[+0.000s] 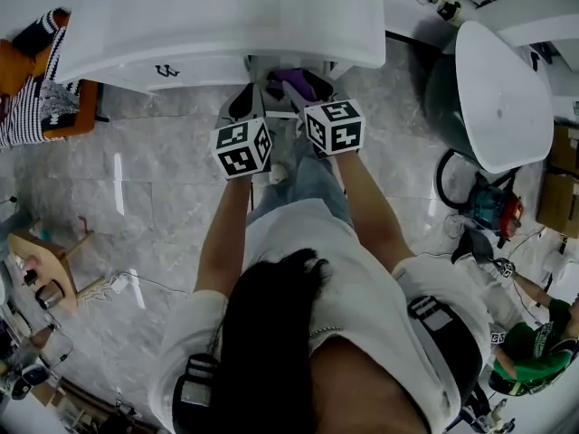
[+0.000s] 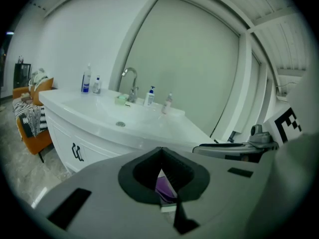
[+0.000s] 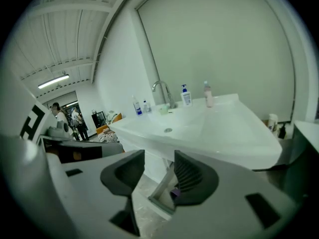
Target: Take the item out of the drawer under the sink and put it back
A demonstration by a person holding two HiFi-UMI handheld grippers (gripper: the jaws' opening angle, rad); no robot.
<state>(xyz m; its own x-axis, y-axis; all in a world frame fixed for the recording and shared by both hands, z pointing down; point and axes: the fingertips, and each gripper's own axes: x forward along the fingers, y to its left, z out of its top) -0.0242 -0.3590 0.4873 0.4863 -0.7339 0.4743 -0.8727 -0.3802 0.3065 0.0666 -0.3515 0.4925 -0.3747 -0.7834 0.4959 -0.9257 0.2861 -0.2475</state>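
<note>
The white sink cabinet (image 1: pixel 226 25) fills the top of the head view. Under its basin a drawer (image 1: pixel 271 107) stands pulled out, and a purple item (image 1: pixel 291 80) lies in it. Both grippers hover side by side just above that drawer. My left gripper (image 1: pixel 246 102) has its dark pads meeting at the tips, with nothing held. Through the slit below the tips of the left gripper (image 2: pixel 160 152) the purple item (image 2: pixel 164 187) shows. My right gripper (image 1: pixel 305 89) has its jaws apart and empty. Between the pads of the right gripper (image 3: pixel 159 171) the drawer's corner (image 3: pixel 160 195) shows.
A faucet (image 2: pixel 130 81) and several bottles (image 2: pixel 89 81) stand on the sink top. An orange chair with striped cloth (image 1: pixel 36 89) is at the left, a white tub (image 1: pixel 502 89) at the right. Another person (image 1: pixel 529 351) crouches at the lower right among gear.
</note>
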